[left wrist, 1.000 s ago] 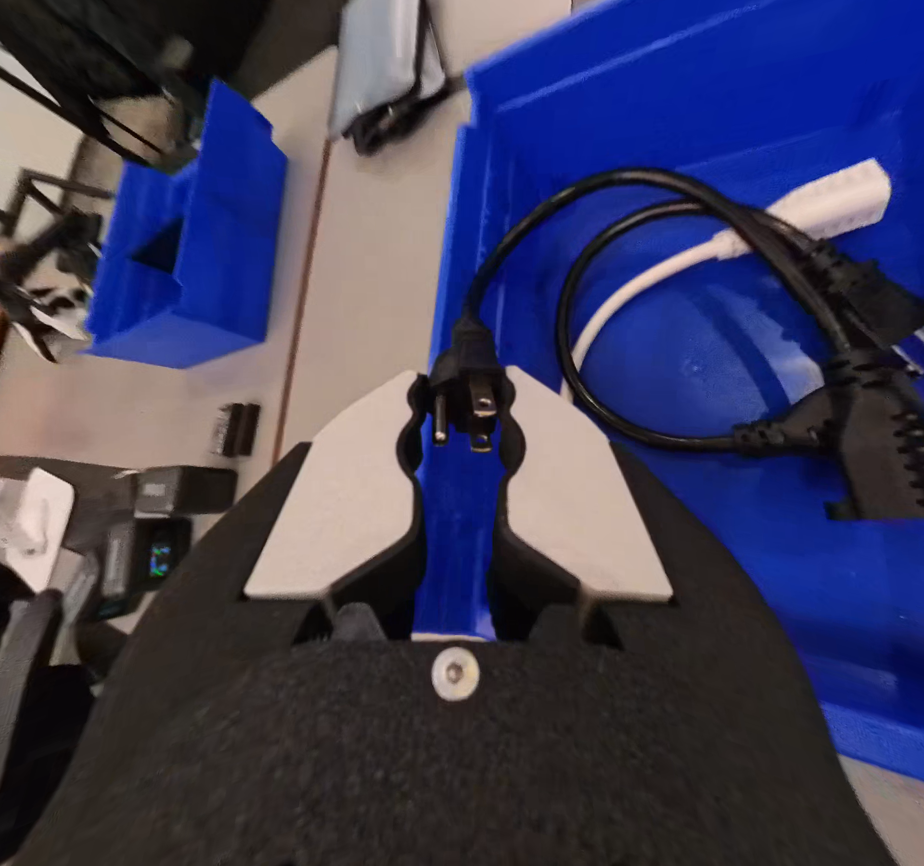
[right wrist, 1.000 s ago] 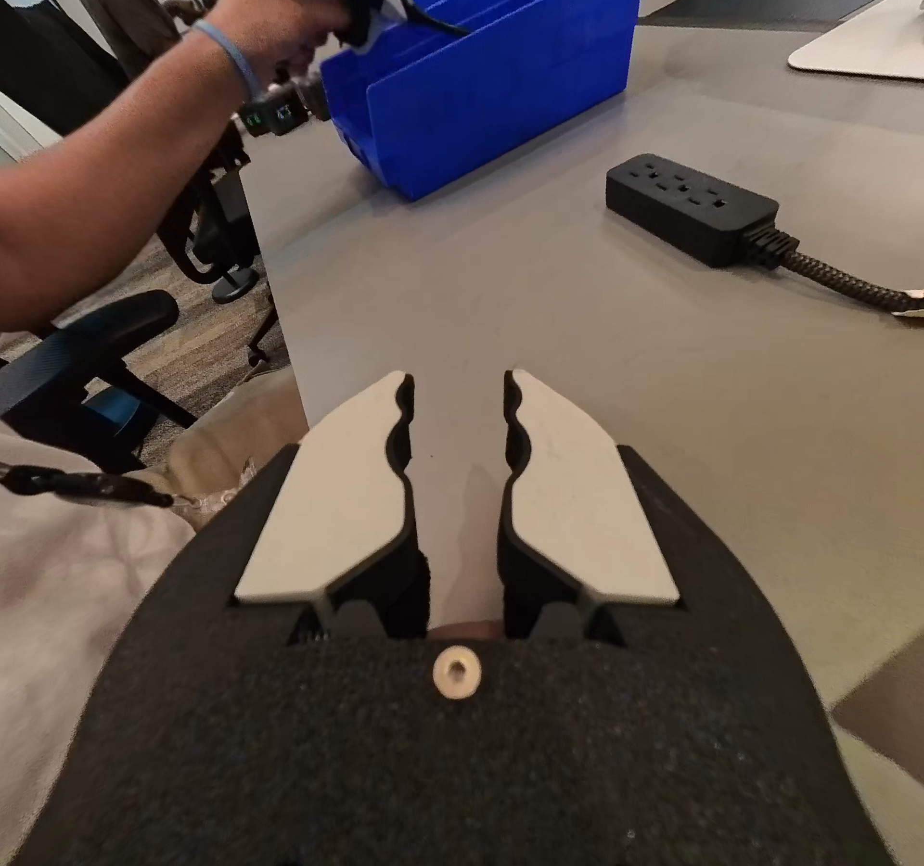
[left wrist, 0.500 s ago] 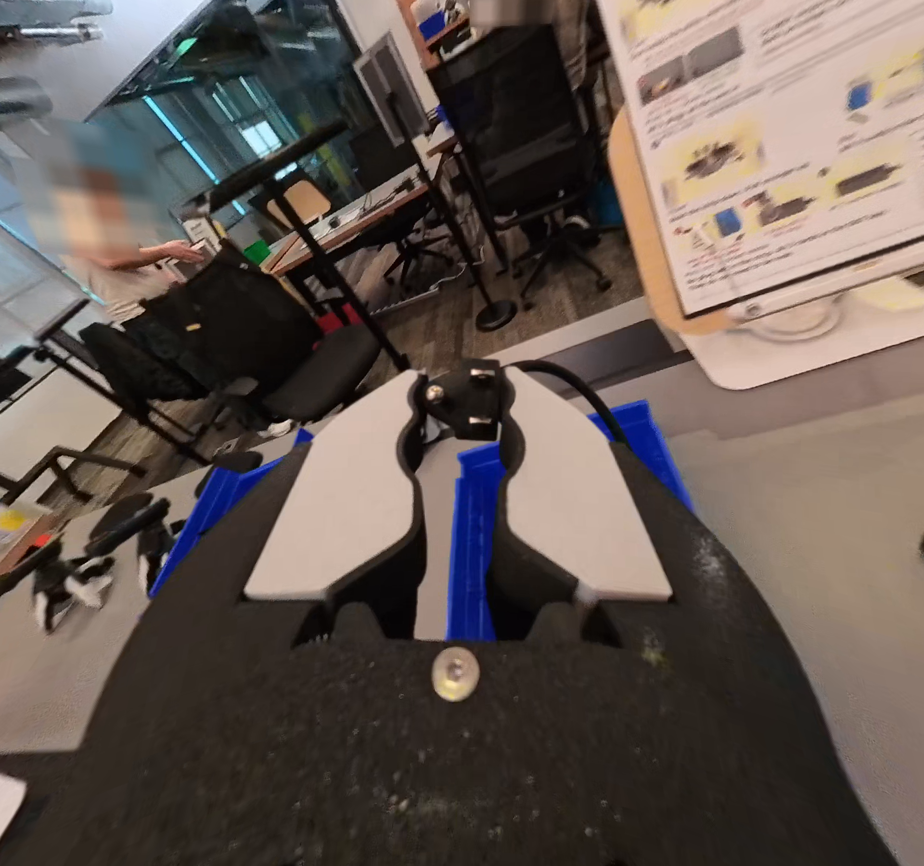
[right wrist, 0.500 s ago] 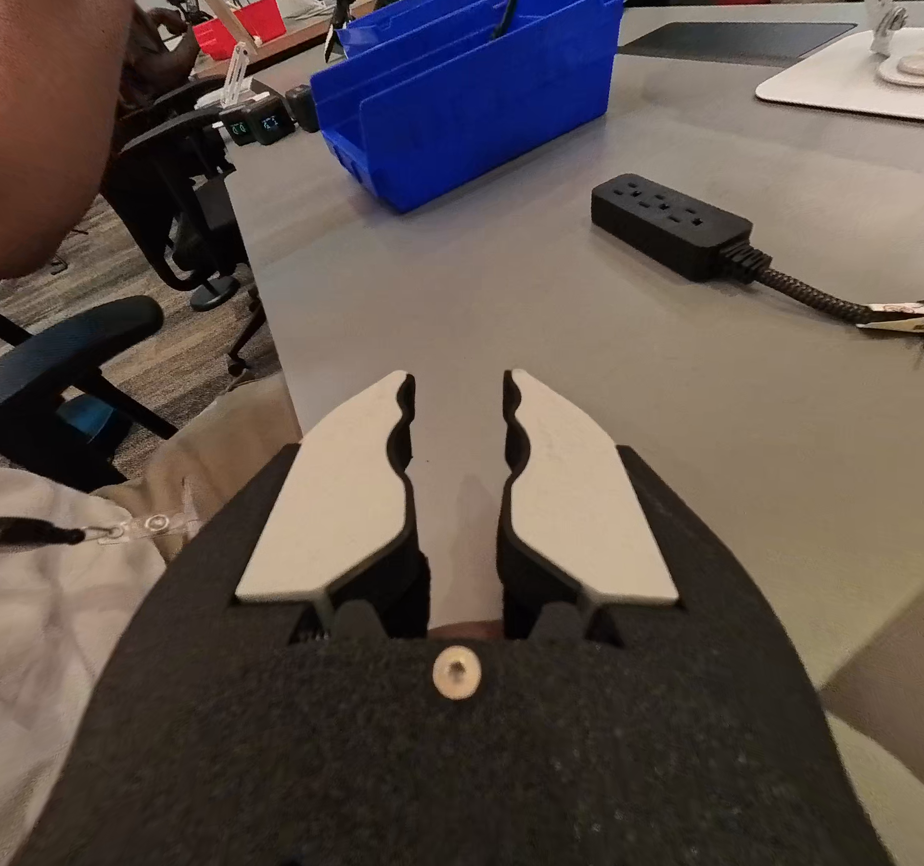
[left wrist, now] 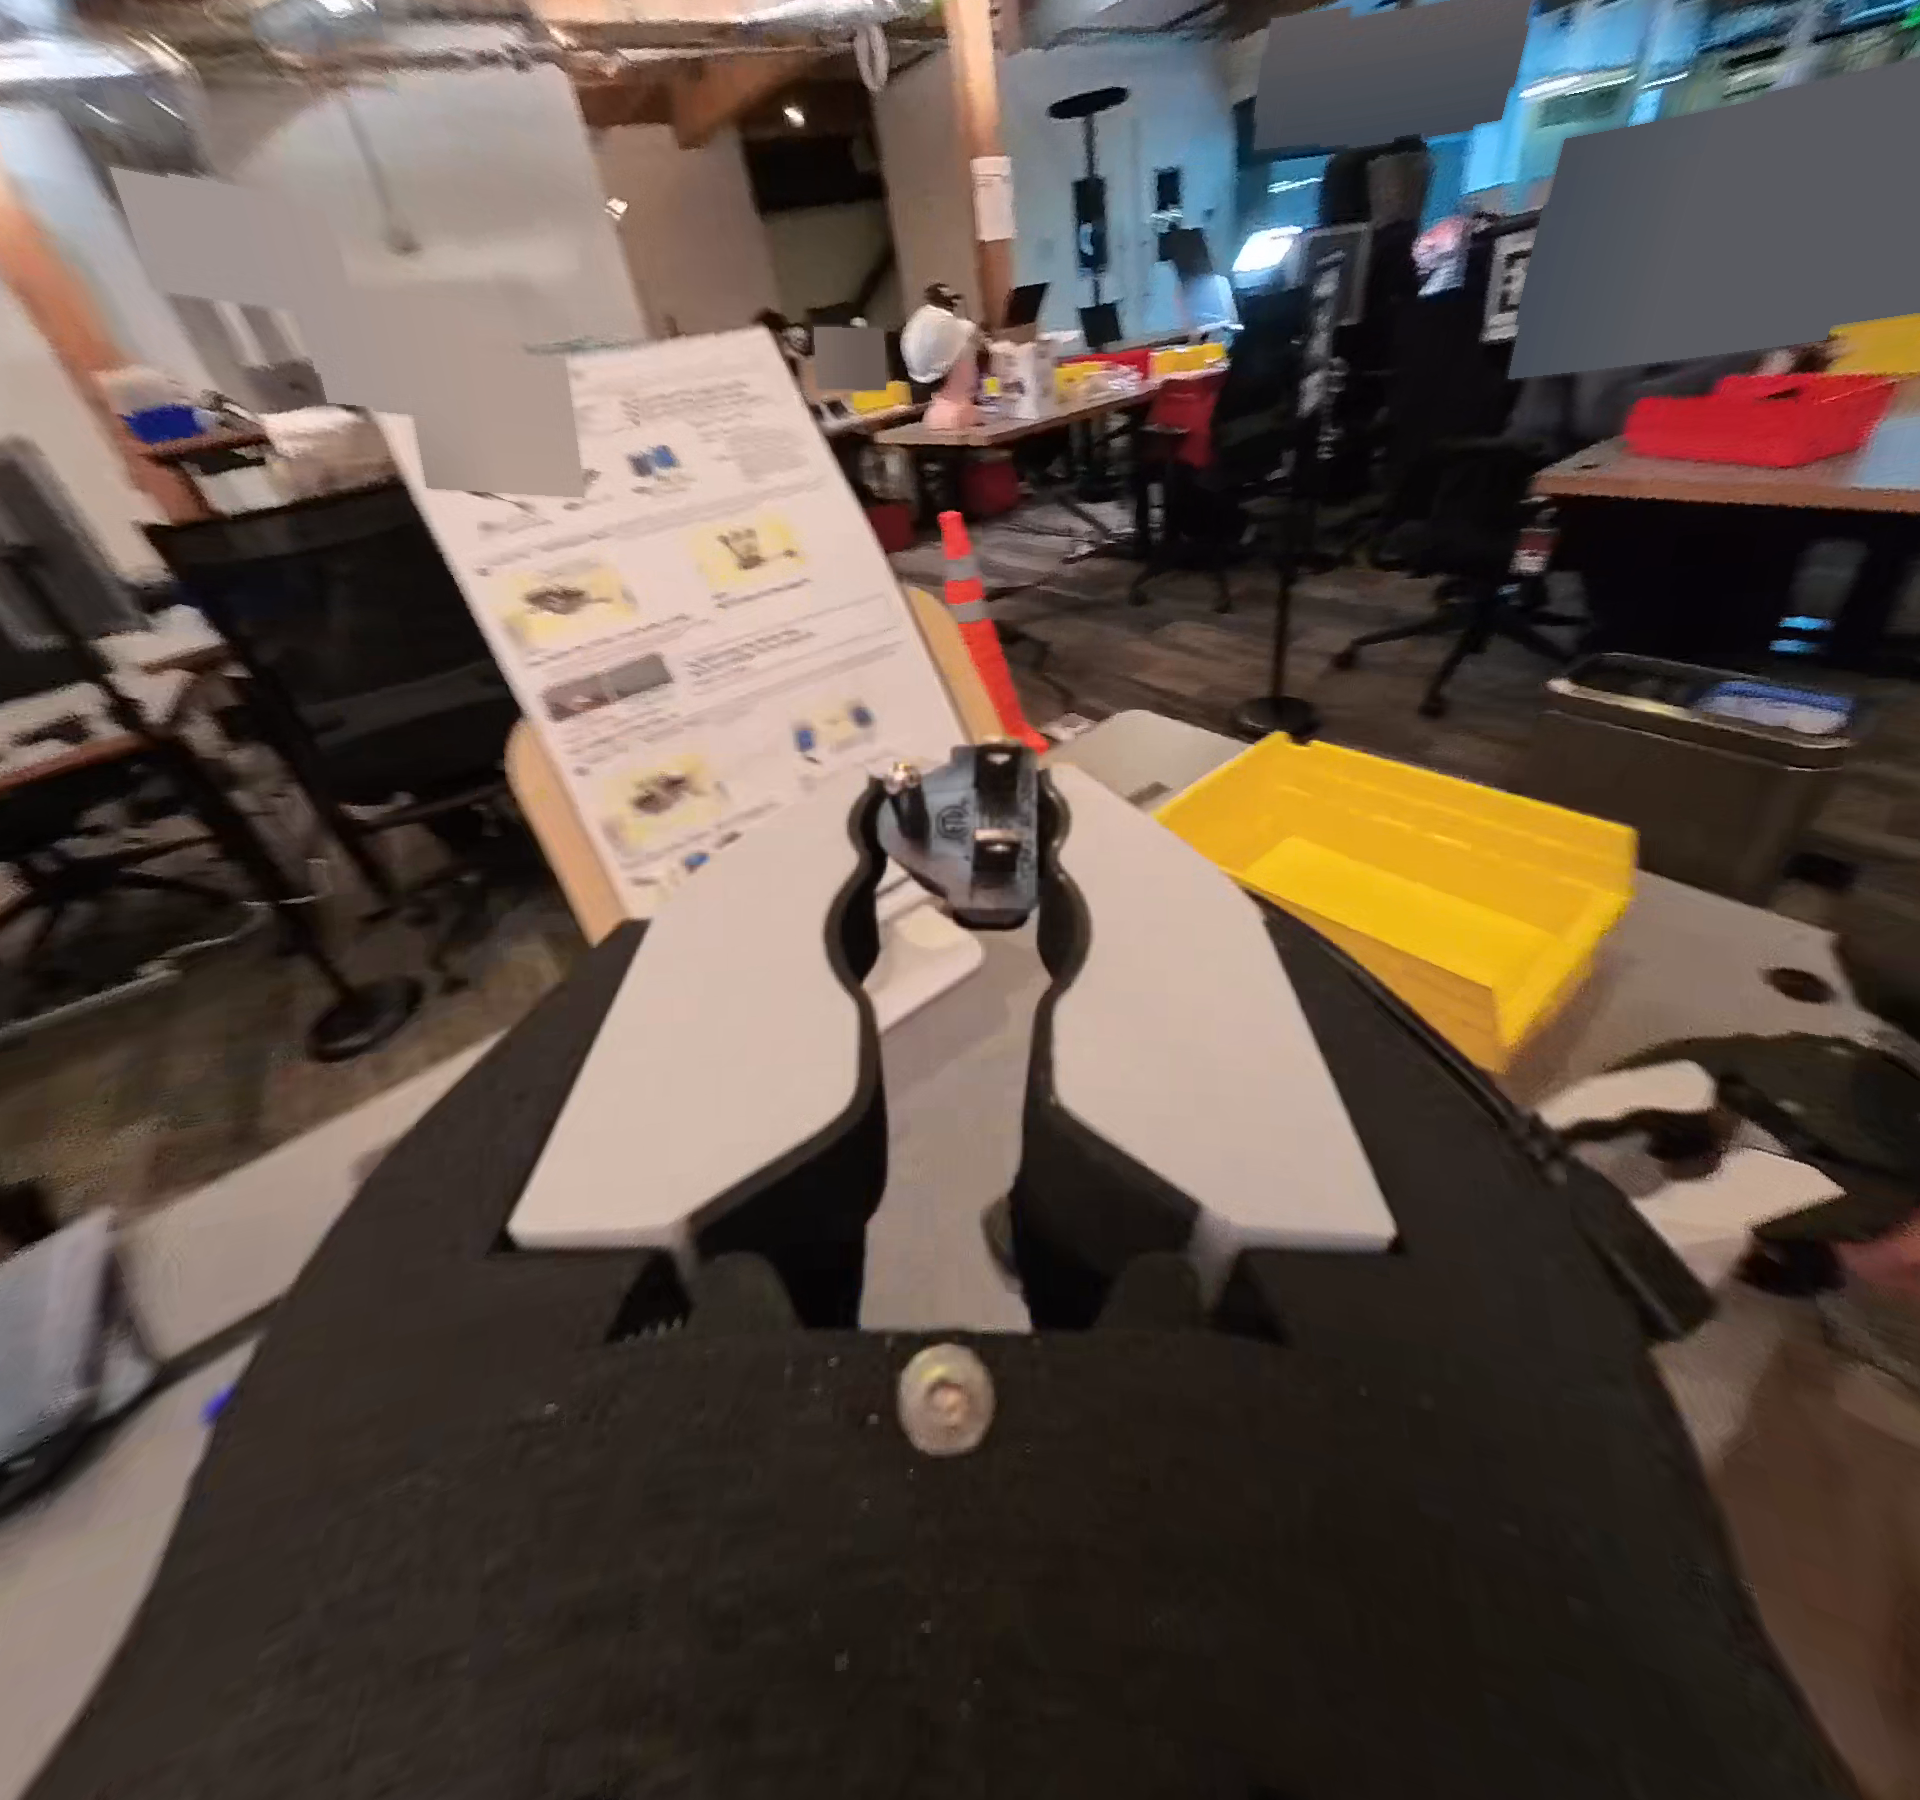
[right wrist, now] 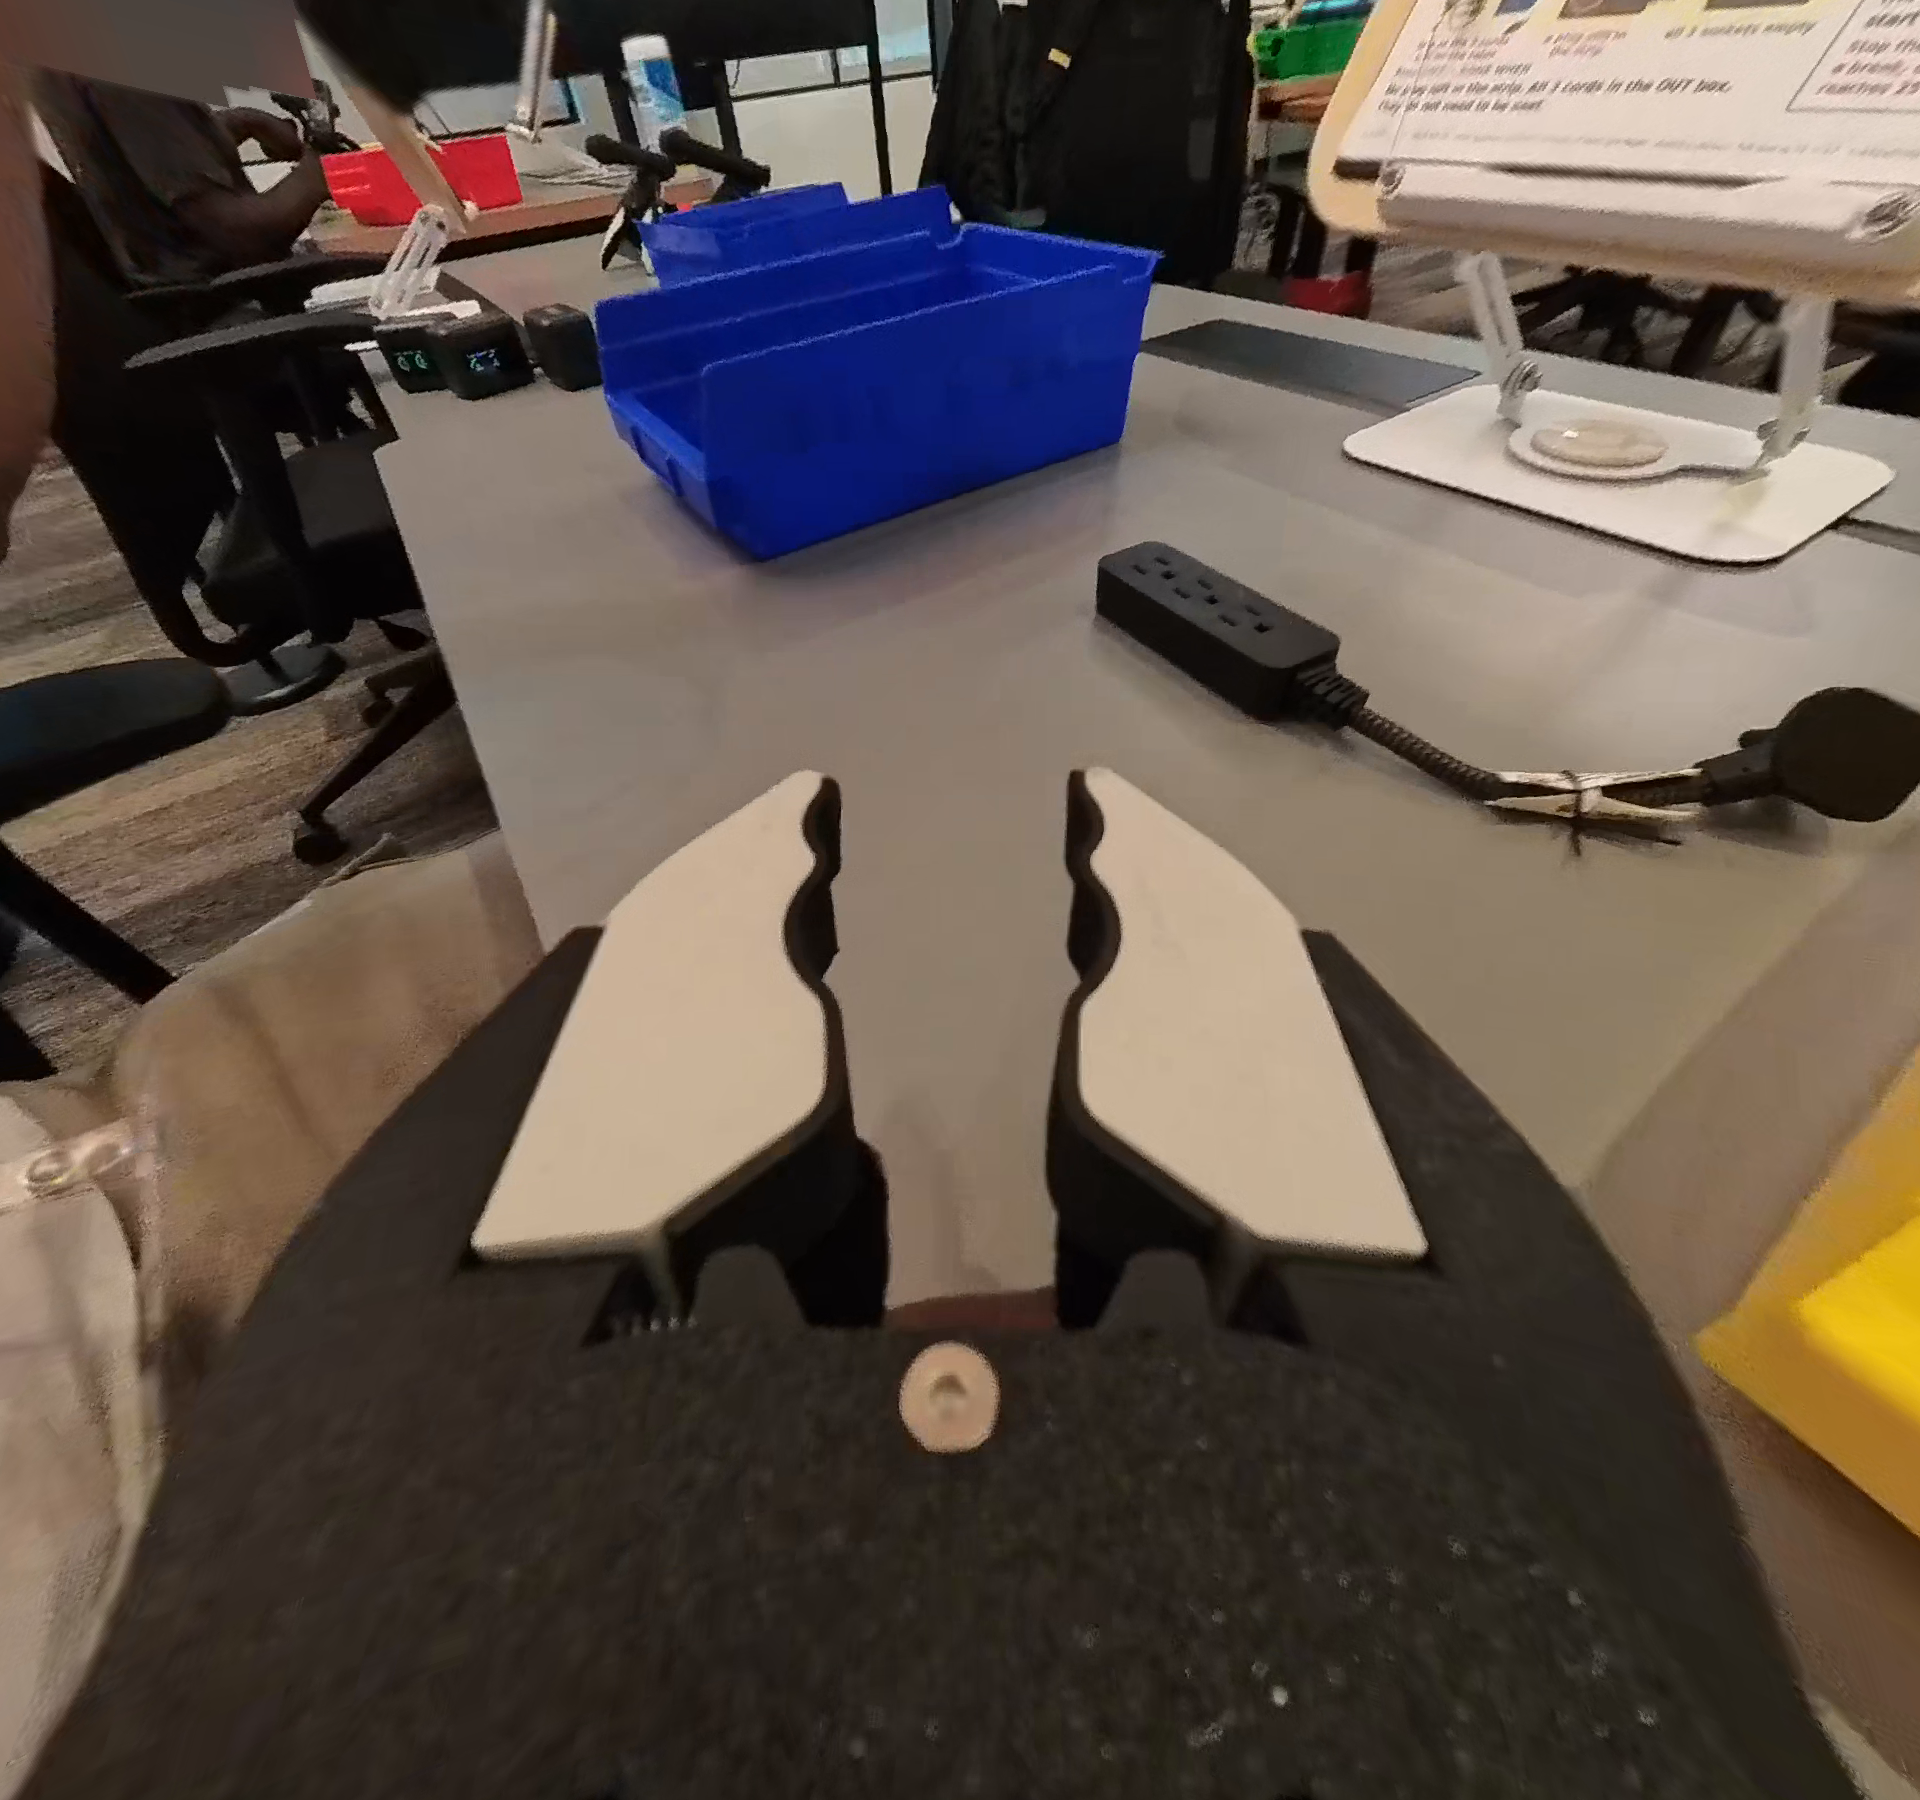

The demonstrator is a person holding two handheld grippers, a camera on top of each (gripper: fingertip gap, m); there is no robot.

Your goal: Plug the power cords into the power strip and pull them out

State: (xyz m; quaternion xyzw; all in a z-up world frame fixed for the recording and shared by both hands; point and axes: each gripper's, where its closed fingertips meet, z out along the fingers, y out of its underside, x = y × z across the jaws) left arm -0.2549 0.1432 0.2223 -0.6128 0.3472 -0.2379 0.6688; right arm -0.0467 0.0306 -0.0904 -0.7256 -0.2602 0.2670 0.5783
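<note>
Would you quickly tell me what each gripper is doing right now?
Left gripper: shut on the black plug, prongs pointing up.
Right gripper: open, holding nothing, above the grey table.

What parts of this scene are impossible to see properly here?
- Plug cord: left wrist view, hidden behind the left tongs.
- Blue bin contents: right wrist view, hidden by its walls.
- Yellow bin: right wrist view, cut off by the edge.
- Right tongs: left wrist view, blurred.

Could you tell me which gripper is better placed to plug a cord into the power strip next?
Left: the left gripper already clamps the black plug; the right gripper is open and empty.
</note>
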